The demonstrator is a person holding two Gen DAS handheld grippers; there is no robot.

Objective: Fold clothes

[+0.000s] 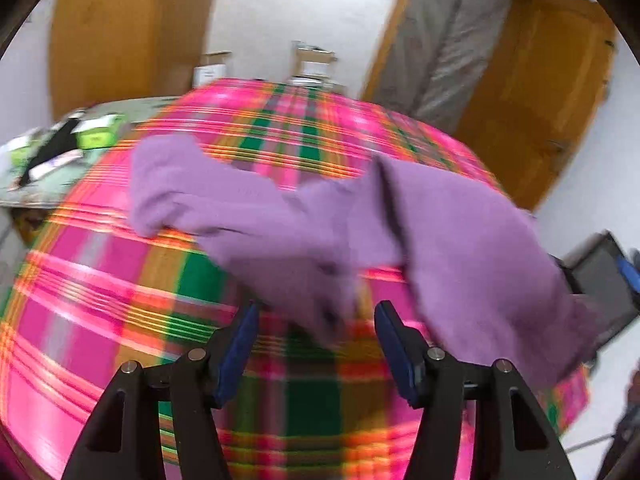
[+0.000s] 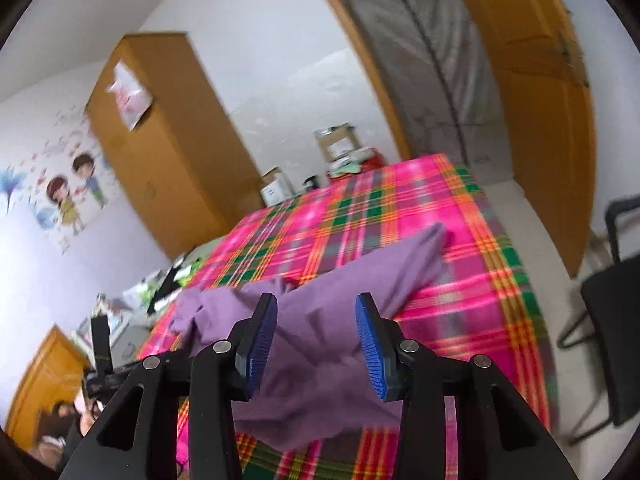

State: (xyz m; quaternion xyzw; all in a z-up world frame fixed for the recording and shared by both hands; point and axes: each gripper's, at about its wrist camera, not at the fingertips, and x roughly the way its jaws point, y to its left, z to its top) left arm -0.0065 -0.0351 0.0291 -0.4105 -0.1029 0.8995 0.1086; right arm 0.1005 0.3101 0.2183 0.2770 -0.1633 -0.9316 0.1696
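**Left wrist view: purple garment rumpled, not yet folded flat**

My left claw [image 1: 316, 344] and right claw [image 2: 316, 340] both gape, holding nothing. The purple garment [image 1: 440, 232] sprawls creased across frame centre on the plaid blanket [image 1: 100, 280]. I judge neat folding remains.

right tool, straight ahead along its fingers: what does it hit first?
Most likely the purple garment. The right tool is open, and the cloth fills the gap between its fingers, lying on the plaid cover. Depth is unclear, so how near is hard to say.
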